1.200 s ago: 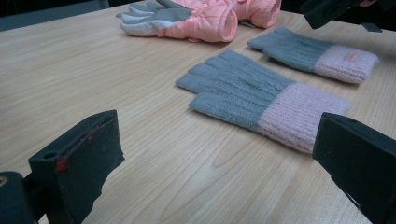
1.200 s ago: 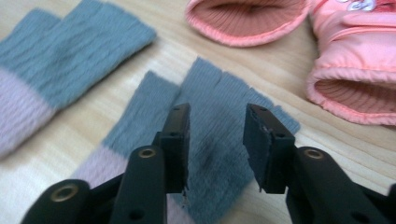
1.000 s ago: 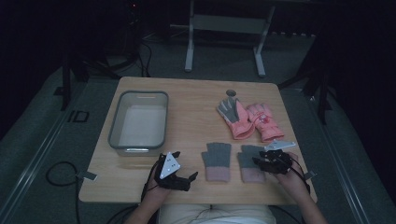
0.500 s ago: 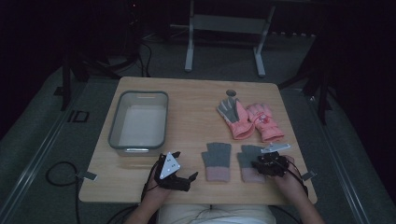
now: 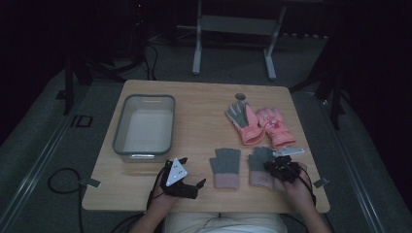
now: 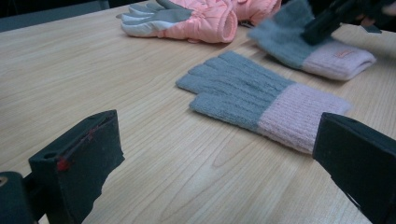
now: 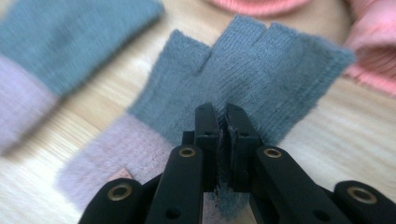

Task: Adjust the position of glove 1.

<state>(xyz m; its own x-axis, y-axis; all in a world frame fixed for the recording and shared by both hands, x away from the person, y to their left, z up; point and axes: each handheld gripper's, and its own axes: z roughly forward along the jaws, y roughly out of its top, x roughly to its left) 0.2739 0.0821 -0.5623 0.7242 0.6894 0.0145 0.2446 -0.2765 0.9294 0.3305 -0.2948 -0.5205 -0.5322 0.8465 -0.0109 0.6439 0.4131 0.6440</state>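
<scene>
Two knit gloves [image 5: 225, 167] side by side near table [image 5: 199, 111] front edge; bin [image 5: 144, 127] far left.

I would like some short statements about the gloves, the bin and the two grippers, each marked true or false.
1. The right gripper pinches the right-hand grey knitted glove with a pink cuff. True; its jaws have just been closing.
2. The left gripper grips the other grey knitted glove with a pink cuff. False: it is open and apart from it.
3. The clear plastic bin holds a glove. False: no glove lies in it.
4. The two padded pink gloves lie beyond the grey ones. True.
</scene>
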